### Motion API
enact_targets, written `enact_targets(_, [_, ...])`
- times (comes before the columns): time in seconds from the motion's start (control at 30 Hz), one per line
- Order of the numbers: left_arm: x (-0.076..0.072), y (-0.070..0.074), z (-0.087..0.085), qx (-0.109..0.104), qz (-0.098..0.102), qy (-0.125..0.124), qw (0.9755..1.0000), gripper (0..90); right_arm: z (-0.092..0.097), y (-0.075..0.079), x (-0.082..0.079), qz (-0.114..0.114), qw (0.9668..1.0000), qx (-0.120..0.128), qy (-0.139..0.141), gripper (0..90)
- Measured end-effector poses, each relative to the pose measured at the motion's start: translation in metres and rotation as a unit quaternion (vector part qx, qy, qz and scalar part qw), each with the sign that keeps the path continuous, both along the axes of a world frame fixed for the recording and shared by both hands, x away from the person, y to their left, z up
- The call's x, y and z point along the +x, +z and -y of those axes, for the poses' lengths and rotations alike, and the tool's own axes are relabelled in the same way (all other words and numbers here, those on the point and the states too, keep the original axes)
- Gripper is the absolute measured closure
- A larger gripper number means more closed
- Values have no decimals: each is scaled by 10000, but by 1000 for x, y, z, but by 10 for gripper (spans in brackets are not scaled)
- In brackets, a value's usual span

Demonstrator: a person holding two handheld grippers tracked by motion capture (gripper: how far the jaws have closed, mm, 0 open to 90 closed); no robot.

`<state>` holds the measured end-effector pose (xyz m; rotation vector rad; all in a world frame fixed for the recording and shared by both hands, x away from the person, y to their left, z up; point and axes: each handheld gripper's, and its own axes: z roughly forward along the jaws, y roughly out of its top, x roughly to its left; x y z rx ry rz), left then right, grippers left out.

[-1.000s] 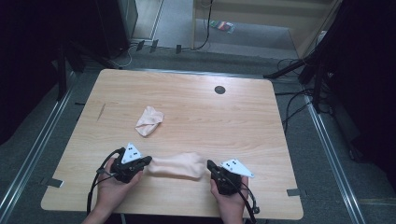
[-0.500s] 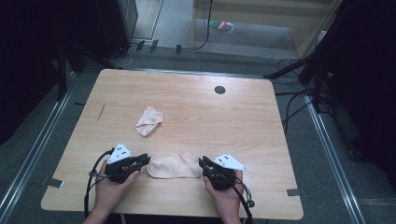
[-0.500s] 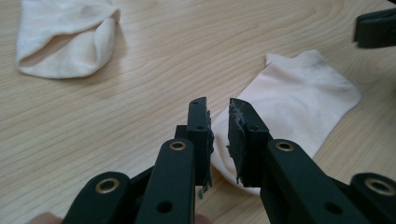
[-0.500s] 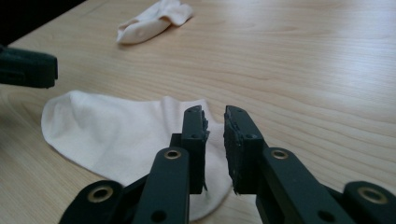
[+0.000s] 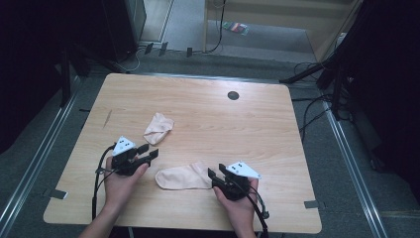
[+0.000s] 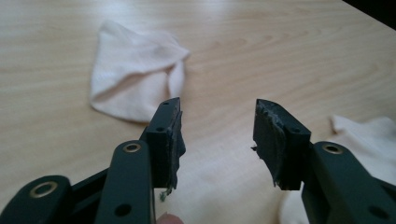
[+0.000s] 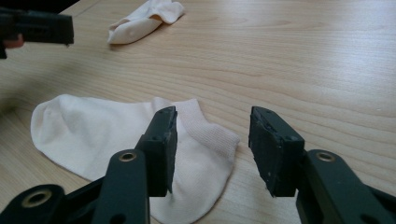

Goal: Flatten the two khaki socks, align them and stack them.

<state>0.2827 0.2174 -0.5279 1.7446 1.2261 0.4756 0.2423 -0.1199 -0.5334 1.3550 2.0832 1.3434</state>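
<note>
A pale pink sock (image 5: pixel 183 177) lies flat on the wooden table (image 5: pixel 247 124) near its front edge, and neither gripper holds it. My left gripper (image 5: pixel 150 151) is open just left of the sock's toe; its jaws have just been opening and nothing is between them (image 6: pixel 218 112). Ahead of it lies a second, folded sock (image 6: pixel 133 81) (image 5: pixel 158 128). My right gripper (image 5: pixel 216 173) is open at the flat sock's cuff; its jaws have just been opening too. In the right gripper view (image 7: pixel 212 114) the cuff (image 7: pixel 205 135) lies on the table under the jaws, and the pads do not press it.
A small black round hole (image 5: pixel 233 95) marks the table's far side. Cables trail from both grippers over the front edge. Dark stands and cables surround the table on the floor. Bare wood stretches across the table's middle and right.
A second ago both grippers held the sock stretched between them by its ends. Both have let go, and the sock now lies flat. The left gripper has drawn back to the left.
</note>
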Motion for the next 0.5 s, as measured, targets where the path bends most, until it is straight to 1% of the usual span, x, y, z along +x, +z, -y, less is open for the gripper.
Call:
enact_targets(0.1, [19,1,4,183,-20,62,9998,475,1,0,0,30,10000,19,12,517])
enact_targets(0.13, [25,1,6,283,14,84,9996,462,1,0,0,25,10000,25,4,516])
enact_targets(0.2, [34,0,8,406,77,163,9990,450,2,1,0,36,10000,14,-4,513])
enact_targets(0.23, [38,0,9,442,75,179,9988,448,2,1,0,38,10000,10,-1,510])
enact_targets(0.27, [38,0,9,442,75,179,9988,444,2,1,0,38,10000,10,-1,510])
enact_targets(0.3, [47,-2,11,469,30,249,9986,432,3,1,1,-1,10000,8,-17,503])
enact_targets(0.33, [53,-3,12,530,9,279,9982,427,3,1,1,-24,10000,0,-28,502])
enact_targets(0.4, [61,-6,14,549,-30,289,9981,422,2,-1,3,-39,10000,1,-23,503])
enact_targets(0.47, [69,-9,17,648,-119,289,9974,413,0,-3,3,-53,10000,-34,-7,528])
enact_targets(0.5, [73,-10,19,692,-153,261,9971,411,-2,-4,4,-65,10000,-39,34,558])
